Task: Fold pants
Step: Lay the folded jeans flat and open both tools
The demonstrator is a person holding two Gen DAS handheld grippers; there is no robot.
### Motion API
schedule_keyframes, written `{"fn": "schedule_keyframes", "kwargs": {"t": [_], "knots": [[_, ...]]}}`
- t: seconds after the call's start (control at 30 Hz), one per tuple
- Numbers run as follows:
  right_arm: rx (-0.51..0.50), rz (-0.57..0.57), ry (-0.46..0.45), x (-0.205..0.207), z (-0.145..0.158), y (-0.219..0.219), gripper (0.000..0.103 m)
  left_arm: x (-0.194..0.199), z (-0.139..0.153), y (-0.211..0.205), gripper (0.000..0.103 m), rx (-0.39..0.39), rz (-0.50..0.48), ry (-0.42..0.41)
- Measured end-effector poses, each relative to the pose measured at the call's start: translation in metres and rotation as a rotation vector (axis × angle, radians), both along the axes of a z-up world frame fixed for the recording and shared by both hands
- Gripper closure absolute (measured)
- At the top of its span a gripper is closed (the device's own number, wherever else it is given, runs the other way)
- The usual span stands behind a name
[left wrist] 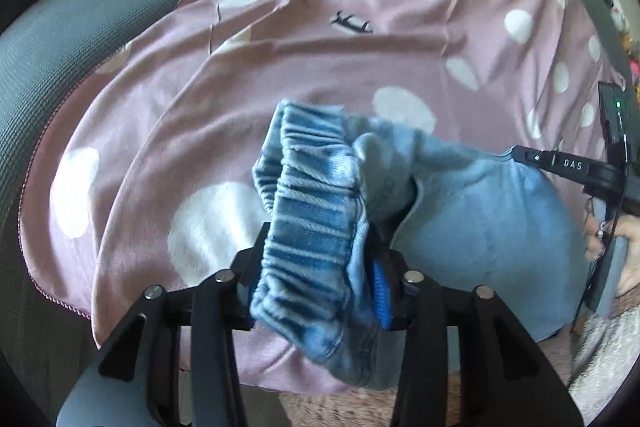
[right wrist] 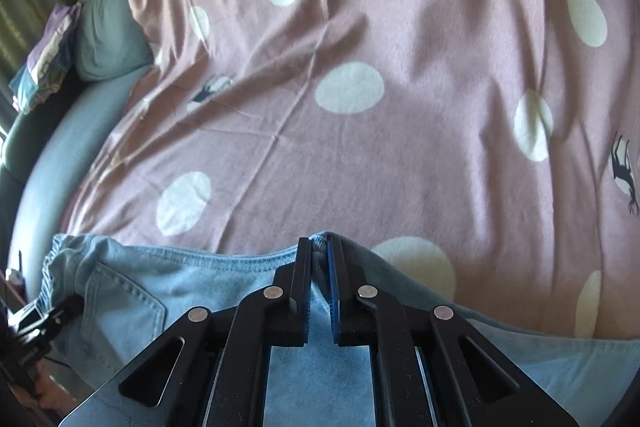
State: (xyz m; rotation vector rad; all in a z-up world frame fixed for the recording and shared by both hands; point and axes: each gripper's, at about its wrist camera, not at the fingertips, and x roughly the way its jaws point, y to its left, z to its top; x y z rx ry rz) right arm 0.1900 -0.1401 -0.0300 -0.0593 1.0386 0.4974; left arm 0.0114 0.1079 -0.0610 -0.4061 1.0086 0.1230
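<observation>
The light blue denim pants (left wrist: 480, 211) lie on a pink blanket with white dots (left wrist: 360, 67). My left gripper (left wrist: 320, 247) is shut on the bunched elastic waistband (left wrist: 312, 195), holding it a little above the blanket. My right gripper (right wrist: 319, 247) is shut on a fabric edge of the pants (right wrist: 200, 287); its tip also shows at the right of the left wrist view (left wrist: 520, 153). A back pocket (right wrist: 124, 303) shows at lower left in the right wrist view. The left gripper shows at the far left there (right wrist: 52, 315).
The pink dotted blanket (right wrist: 360, 127) covers a grey-blue sofa or bed cushion (left wrist: 60, 67). A grey pillow (right wrist: 112, 35) and a patterned cloth (right wrist: 44, 67) lie at the far left. A beige fuzzy surface (left wrist: 600, 367) lies near the front edge.
</observation>
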Motion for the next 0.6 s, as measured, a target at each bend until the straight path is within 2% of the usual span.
{"fn": "schedule_keyframes", "kwargs": {"t": [0.07,0.17,0.3,0.47,0.5,0.53,0.57,0.6], "knots": [[-0.038,-0.013,0.017,0.006,-0.016,0.005,0.095,-0.003,-0.006,0.005,0.053,-0.034,0.006,0.009],[-0.069,-0.025,-0.033,0.003,-0.017,0.009,0.095,-0.005,-0.007,0.012,0.051,-0.085,0.015,0.024],[-0.124,-0.021,-0.070,0.000,-0.016,0.014,0.094,-0.006,-0.005,0.007,0.048,-0.058,0.021,0.044],[-0.148,-0.026,-0.080,-0.003,-0.012,0.014,0.092,-0.017,0.004,0.008,0.048,-0.078,0.050,0.080],[-0.152,-0.029,-0.079,-0.004,-0.008,0.012,0.088,-0.021,0.011,0.008,0.048,-0.064,0.052,0.068],[-0.163,-0.033,-0.082,-0.007,-0.005,0.011,0.079,-0.025,0.018,0.007,0.051,-0.046,0.056,0.053],[-0.184,-0.041,-0.098,-0.011,-0.001,0.008,0.073,-0.029,0.028,0.006,0.049,-0.015,0.065,0.036],[-0.199,-0.045,-0.123,-0.016,0.003,0.004,0.062,-0.031,0.035,0.005,0.049,0.006,0.073,0.020]]}}
